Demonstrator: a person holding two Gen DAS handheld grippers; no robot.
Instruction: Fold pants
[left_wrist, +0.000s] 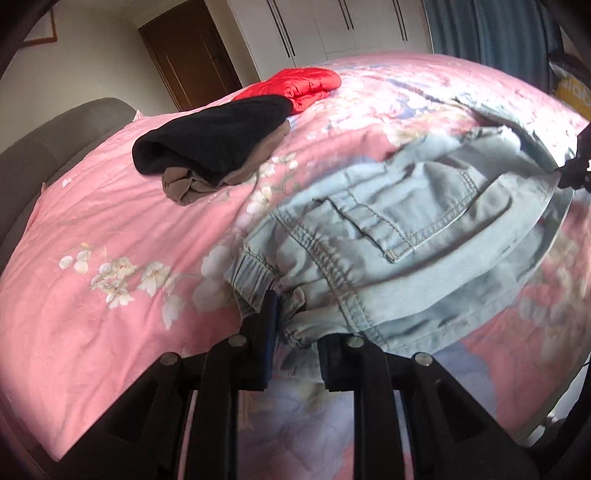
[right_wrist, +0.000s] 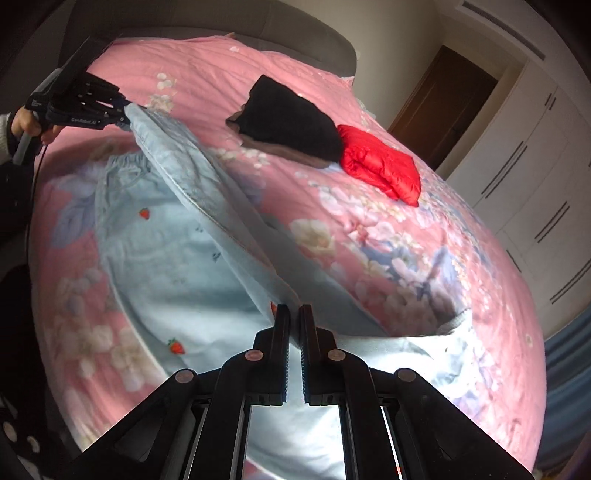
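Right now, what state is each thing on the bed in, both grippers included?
Light blue pants: partly lifted, one side held up between both grippers, the rest flat on the bedspread.
Left gripper: shut on the elastic waistband.
Right gripper: shut on the pants' edge.
Black garment: folded, lying on a brown garment.
Red puffer jacket: folded, touching the black garment.
Pink floral bedspread: spread, slightly wrinkled.

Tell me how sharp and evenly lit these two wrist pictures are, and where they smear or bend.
Left wrist view: the light blue pants show crisp stitching mid-frame but smear toward the right edge; the pink bedspread bulges from fisheye distortion. Right wrist view: softer overall, pants glare pale near the right hand-held gripper, corners dark, and the left hand-held gripper small far off.
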